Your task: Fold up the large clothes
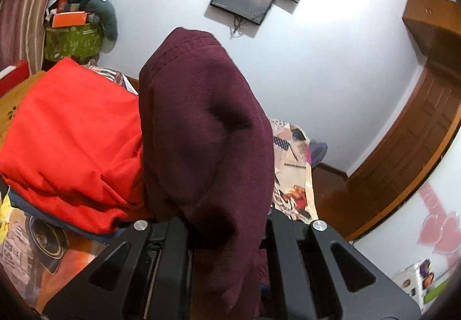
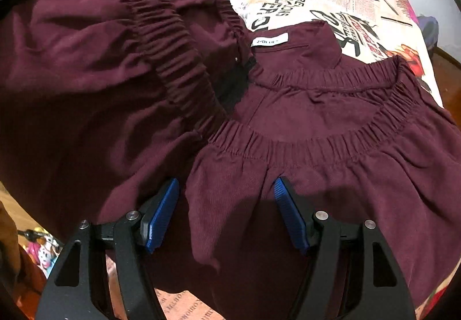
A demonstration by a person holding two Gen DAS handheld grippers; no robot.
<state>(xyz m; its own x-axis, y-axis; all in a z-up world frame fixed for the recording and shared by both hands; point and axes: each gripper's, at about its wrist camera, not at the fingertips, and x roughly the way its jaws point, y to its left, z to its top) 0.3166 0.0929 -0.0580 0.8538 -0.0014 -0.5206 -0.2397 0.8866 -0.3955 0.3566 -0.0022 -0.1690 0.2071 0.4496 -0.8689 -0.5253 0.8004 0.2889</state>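
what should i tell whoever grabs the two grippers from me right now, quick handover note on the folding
Left gripper: jaws shut on a bunch of the maroon garment, lifted so the cloth drapes over the camera.
Right gripper: jaws open, blue pads on either side of a ridge of the same cloth just below the elastic waistband, not pinching it.
The garment lies crumpled on the printed bedcover, white label showing.
A folded red garment sits on a stack beside it.
Done: the red one looks folded.
Left: spread the maroon one flat, fold it, probably stack it.
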